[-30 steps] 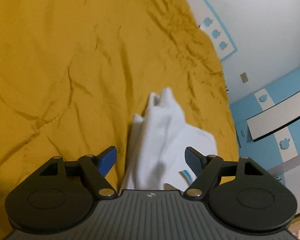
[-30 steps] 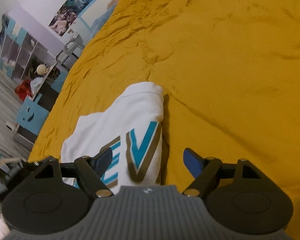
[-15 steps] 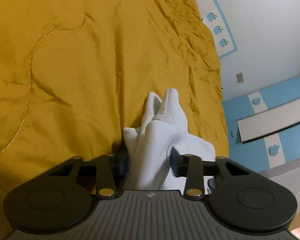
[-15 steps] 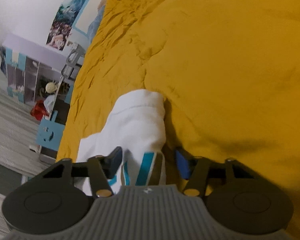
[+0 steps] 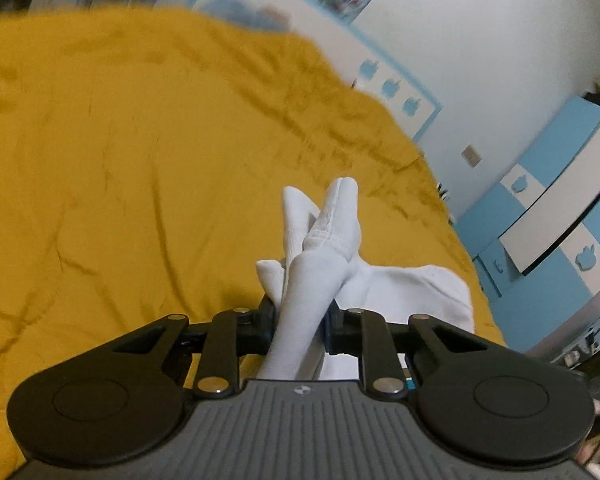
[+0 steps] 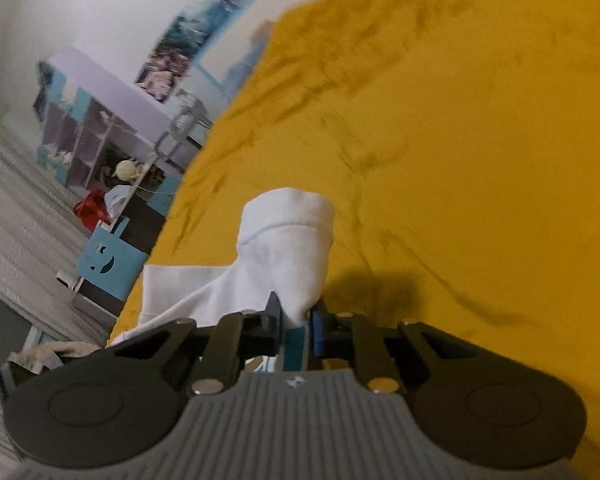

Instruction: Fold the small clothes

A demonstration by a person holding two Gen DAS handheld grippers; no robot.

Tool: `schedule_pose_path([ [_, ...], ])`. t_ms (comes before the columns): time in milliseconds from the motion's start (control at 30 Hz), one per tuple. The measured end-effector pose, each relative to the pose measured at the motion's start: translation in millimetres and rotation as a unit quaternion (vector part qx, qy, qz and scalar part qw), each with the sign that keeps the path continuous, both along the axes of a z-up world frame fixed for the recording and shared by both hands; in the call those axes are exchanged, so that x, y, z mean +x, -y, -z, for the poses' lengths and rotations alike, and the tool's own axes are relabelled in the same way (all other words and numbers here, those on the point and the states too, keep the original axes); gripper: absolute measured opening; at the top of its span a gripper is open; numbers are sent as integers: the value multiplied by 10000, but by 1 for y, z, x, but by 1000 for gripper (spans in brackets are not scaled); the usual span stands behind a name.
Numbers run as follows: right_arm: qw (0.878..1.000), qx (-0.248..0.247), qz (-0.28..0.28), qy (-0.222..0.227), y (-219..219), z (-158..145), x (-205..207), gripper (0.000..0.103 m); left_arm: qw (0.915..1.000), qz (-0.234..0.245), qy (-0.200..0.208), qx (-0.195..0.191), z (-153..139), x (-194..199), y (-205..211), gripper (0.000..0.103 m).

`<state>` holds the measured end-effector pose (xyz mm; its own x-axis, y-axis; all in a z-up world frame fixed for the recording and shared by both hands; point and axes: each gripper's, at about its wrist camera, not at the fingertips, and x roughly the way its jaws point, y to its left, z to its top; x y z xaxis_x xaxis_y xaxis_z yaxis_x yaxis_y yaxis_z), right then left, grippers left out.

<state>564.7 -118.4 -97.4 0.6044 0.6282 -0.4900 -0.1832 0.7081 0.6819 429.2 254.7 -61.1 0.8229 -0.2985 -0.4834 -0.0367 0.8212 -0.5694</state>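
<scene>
A small white garment (image 5: 324, 264) with teal and olive lettering lies on a mustard-yellow bedspread (image 5: 120, 160). My left gripper (image 5: 300, 324) is shut on a bunched part of it, and a ribbed cuff sticks up beyond the fingers. In the right wrist view my right gripper (image 6: 296, 326) is shut on another bunched part of the white garment (image 6: 288, 248), lifted off the bedspread (image 6: 480, 160); a strip of teal print shows between the fingers. The rest of the garment trails down to the left.
The bed's edge runs close by: blue and white cabinets (image 5: 548, 216) beyond it in the left wrist view, a shelf unit (image 6: 84, 136), a blue box (image 6: 108, 264) and grey floor in the right wrist view. The white wall has posters (image 6: 172, 60).
Both grippers went from open around the garment to shut on it. Both have since tilted up and raised the cloth off the bedspread.
</scene>
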Motion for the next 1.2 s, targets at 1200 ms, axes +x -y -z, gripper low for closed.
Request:
schedule_pose_path([
  [1200,9841,-328,81,1746,125,-227,-349,6,9813,642,1783,-337,-144,-236,92,22],
])
